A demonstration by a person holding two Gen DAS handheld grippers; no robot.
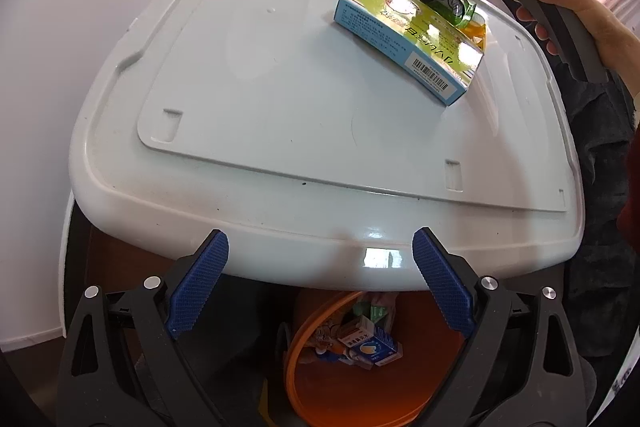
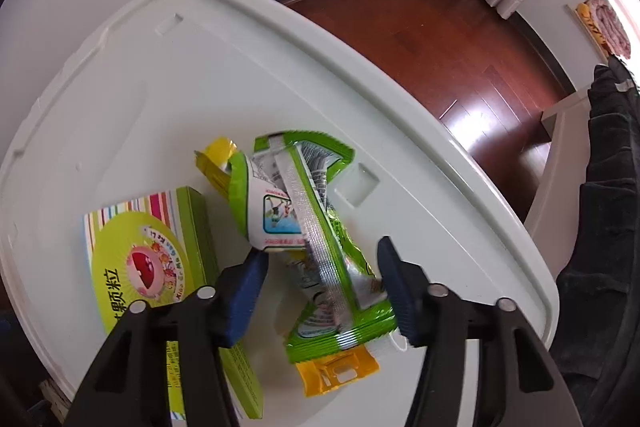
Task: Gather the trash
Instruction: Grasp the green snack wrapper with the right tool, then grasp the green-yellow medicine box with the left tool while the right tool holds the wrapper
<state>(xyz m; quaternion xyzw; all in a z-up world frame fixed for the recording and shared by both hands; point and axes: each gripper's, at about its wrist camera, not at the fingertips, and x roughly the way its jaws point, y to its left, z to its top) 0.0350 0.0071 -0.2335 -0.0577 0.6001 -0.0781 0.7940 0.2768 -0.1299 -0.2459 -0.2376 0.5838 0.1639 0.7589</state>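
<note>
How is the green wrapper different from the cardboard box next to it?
The green wrapper is crumpled, shiny film; the cardboard box is rigid, flat-sided and striped. The right gripper straddles the wrapper; the box lies untouched beside it. Both rest on the white lid.

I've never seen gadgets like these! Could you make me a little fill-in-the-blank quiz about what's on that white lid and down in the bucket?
1. The crumpled wrapper between the right gripper's fingers is mostly ____ in colour.
2. The medicine box lies on the white ____.
3. The bucket below the left gripper has a rim coloured ____.
4. The left gripper's jaws stand ____, with nothing between them.

Missing words: green; lid; orange; open
</note>
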